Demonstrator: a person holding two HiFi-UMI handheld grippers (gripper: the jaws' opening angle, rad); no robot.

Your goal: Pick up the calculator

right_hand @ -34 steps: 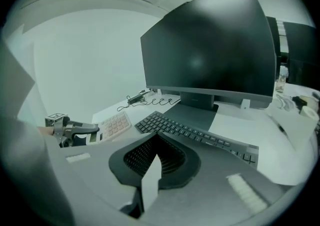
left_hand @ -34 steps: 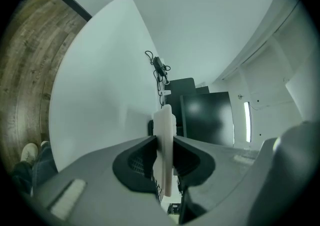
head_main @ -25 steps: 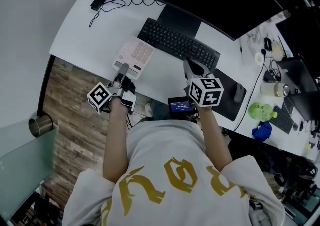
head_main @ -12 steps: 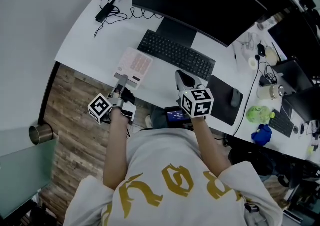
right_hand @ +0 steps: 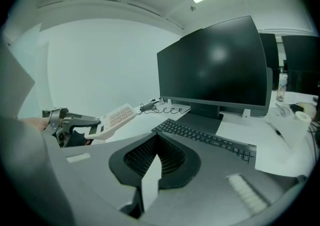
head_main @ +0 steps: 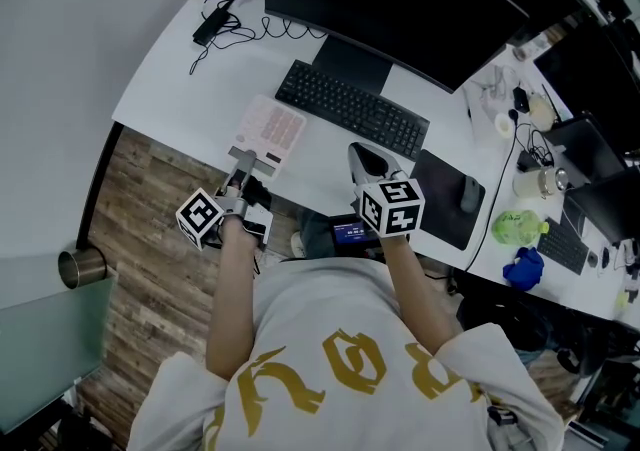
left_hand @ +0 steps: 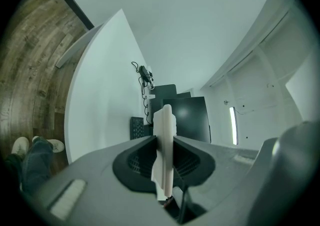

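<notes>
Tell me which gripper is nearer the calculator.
Left. The left gripper is shut on the near edge of the calculator; the right gripper sits apart to its right, by the keyboard.

One calculator (head_main: 268, 129), one mouse (head_main: 471, 194), one dark mousepad (head_main: 440, 211), one cabled power adapter (head_main: 208, 27), one metal canister (head_main: 82, 265).

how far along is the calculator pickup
Done: the left tool is shut on the near edge of the calculator. In hand: the lift. In the right gripper view the calculator sits tilted in that tool, apparently clear of the white desk. Left: little, perhaps raising it higher. The right tool is shut on nothing, near the keyboard.
</notes>
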